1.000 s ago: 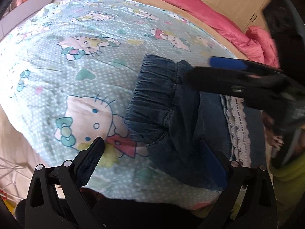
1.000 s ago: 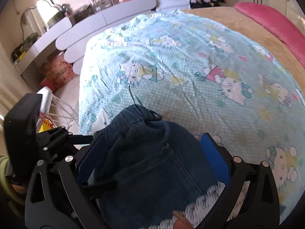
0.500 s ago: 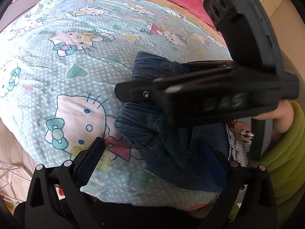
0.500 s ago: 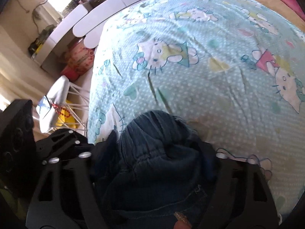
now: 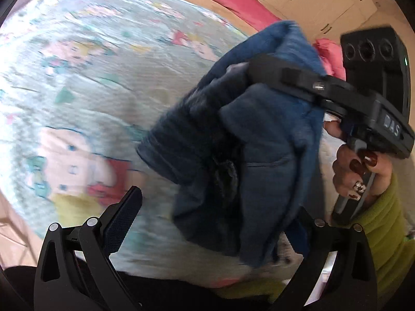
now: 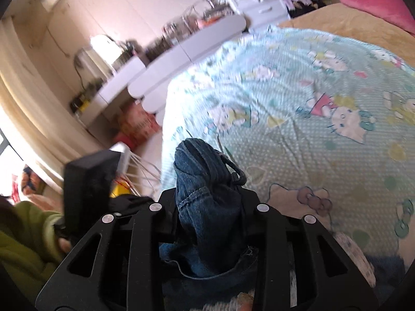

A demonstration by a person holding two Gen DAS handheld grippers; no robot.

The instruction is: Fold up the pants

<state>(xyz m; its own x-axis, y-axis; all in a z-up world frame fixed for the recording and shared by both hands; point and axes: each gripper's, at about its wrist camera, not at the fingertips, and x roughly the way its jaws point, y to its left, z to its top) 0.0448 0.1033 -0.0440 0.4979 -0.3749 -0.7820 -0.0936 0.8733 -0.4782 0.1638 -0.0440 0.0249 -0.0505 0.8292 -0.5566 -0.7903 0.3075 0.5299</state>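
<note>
The dark blue denim pants (image 5: 259, 155) hang bunched above the bed, lifted by their elastic waistband. My right gripper (image 6: 207, 197) has the gathered denim (image 6: 205, 176) pinched between its fingers, its jaws still closing on the cloth. In the left wrist view the right gripper (image 5: 233, 72) comes in from the right and bites the top of the bundle. My left gripper (image 5: 215, 202) stands open low in front. Its left finger (image 5: 122, 217) is bare, and its right finger is partly hidden behind the hanging denim.
A pale blue cartoon-cat bedsheet (image 5: 77, 90) covers the bed. A pink blanket (image 5: 228, 2) lies at the far side, with wardrobe doors (image 5: 311, 0) behind it. White shelves and a drawer unit (image 6: 181, 51) stand beyond the bed's end. A hand in a green sleeve (image 5: 381, 220) holds the right gripper.
My right gripper went from wide open around the waistband to pinched on it. It raised the pants off the sheet into a hanging bundle. My left gripper stayed open.
</note>
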